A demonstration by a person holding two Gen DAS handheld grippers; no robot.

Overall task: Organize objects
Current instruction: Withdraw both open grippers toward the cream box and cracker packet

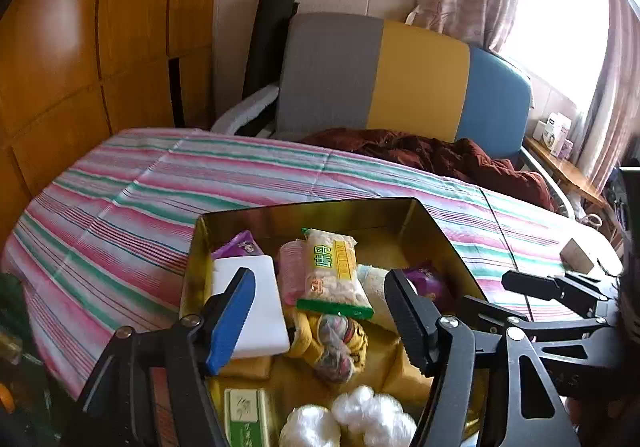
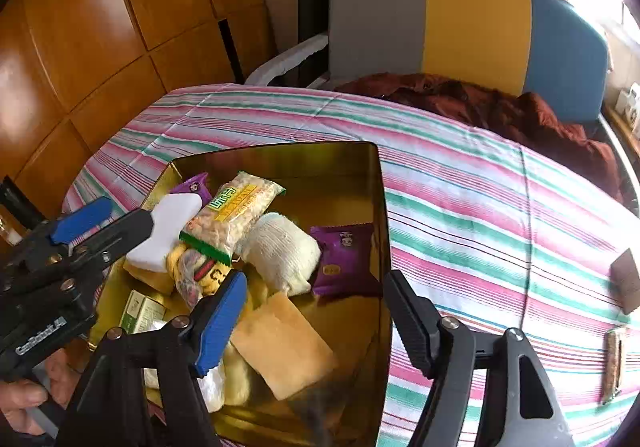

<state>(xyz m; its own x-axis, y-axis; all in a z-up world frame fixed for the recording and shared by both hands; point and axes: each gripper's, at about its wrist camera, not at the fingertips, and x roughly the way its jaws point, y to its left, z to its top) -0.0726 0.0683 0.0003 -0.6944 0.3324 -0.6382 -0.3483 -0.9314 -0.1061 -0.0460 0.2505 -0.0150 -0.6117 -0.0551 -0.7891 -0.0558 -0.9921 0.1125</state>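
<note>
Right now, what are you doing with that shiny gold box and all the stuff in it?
A person is tidying small things into a gold metal tin on a striped tablecloth. Each hand holds a gripper, and both the left gripper and the right gripper hover open over the tin with nothing in them. Inside lie a clear bag of peanuts, a white flat box, a purple snack packet and a cream rolled cloth. A brown packet waits out on the tablecloth.

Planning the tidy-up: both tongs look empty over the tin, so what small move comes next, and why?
Probably swing the right tongs toward the small brown box on the striped cloth: it lies outside the gold tin, and both tongs are open, holding nothing.
</note>
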